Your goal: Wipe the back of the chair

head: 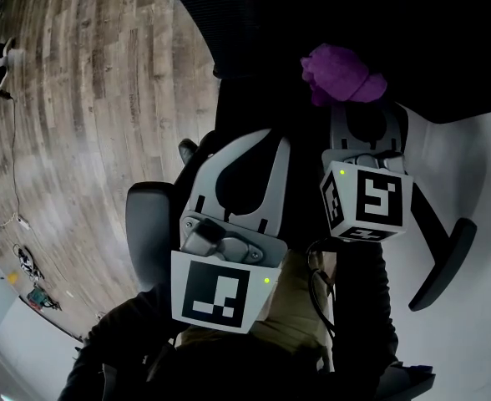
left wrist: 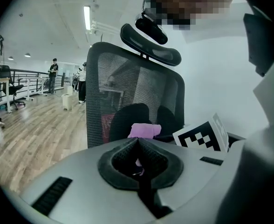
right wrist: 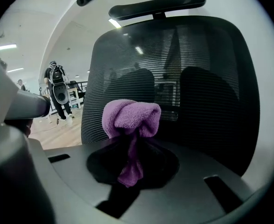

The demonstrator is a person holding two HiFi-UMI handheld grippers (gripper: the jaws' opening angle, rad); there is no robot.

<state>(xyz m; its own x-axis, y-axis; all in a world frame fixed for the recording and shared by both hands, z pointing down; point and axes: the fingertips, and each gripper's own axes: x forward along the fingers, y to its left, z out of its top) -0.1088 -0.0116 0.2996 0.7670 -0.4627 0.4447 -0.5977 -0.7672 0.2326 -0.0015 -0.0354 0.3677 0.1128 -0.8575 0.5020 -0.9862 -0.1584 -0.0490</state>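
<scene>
Before chair back [right wrist: 197, 55], apparently, cloth [right wrist: 130, 118] in right tool [right wrist: 129, 146]

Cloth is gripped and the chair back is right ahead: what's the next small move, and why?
Probably ease the right gripper forward until the purple cloth presses on the chair's mesh back. Its jaws are shut on the cloth, the bunch faces the mesh, and contact isn't evident yet. The left gripper is shut and empty.

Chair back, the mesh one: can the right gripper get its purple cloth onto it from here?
Probably yes. The right gripper is shut on the purple cloth, which faces the mesh chair back with nothing visible between them.
</scene>
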